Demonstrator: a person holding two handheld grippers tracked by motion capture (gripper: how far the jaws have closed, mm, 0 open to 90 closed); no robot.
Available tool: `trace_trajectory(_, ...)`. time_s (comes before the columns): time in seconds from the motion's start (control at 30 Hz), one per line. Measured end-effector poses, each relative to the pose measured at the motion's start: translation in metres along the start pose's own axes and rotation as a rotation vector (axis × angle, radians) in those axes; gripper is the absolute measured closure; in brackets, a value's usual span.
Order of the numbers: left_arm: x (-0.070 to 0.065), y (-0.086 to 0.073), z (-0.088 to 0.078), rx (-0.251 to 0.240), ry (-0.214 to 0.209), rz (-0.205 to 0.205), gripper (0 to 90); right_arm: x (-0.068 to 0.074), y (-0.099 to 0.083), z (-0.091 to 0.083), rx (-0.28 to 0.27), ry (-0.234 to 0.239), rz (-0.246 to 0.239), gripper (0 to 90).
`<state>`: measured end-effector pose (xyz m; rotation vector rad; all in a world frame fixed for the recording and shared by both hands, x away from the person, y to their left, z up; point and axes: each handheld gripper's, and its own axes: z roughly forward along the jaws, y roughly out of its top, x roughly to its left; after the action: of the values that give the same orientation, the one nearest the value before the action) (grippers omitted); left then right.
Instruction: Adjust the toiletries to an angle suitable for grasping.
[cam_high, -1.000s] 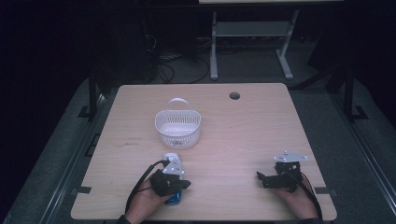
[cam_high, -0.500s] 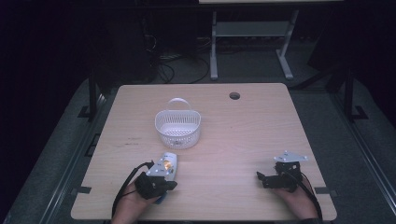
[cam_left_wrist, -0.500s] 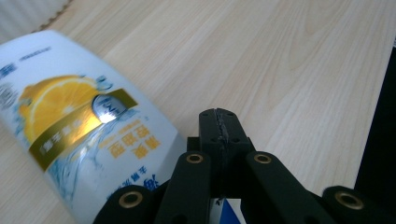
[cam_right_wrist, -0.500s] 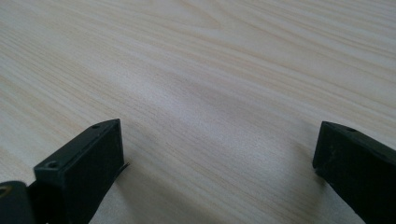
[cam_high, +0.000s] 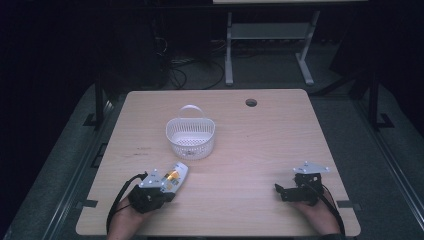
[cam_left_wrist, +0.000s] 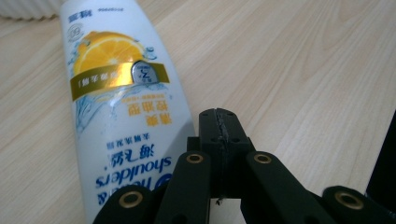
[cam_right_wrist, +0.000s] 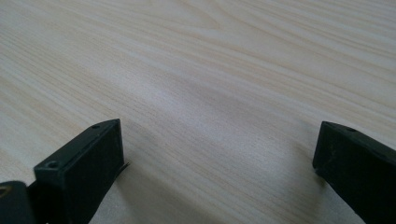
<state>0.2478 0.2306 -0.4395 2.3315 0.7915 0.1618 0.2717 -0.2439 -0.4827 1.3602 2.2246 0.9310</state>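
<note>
A white shampoo bottle (cam_high: 173, 176) with an orange-slice label lies flat on the wooden table (cam_high: 250, 145), in front of the white plastic basket (cam_high: 190, 138). My left gripper (cam_high: 156, 189) sits at the bottle's near end. In the left gripper view its jaws are pressed together, shut on nothing (cam_left_wrist: 219, 125), and the bottle (cam_left_wrist: 121, 93) lies along their left side. My right gripper (cam_high: 281, 190) rests near the front right of the table, jaws wide open over bare wood (cam_right_wrist: 219, 144).
The basket has a handle, stands upright at mid-table and looks empty; its ribbed wall (cam_left_wrist: 28, 8) shows at the top left of the left gripper view. A round cable hole (cam_high: 251, 102) sits near the table's far edge. Dark floor and a desk frame lie beyond.
My left gripper has drawn back toward the front left edge, and the bottle now lies uncovered ahead of it. The right gripper has hardly moved.
</note>
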Motion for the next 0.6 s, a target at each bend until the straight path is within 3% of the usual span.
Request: trace_trajectory(0.6,0.017,-0.022,-0.020,-0.008,0.066,-0.072,89.9,0.000,0.000,0.000,0.000,0.000,0.001,1.2)
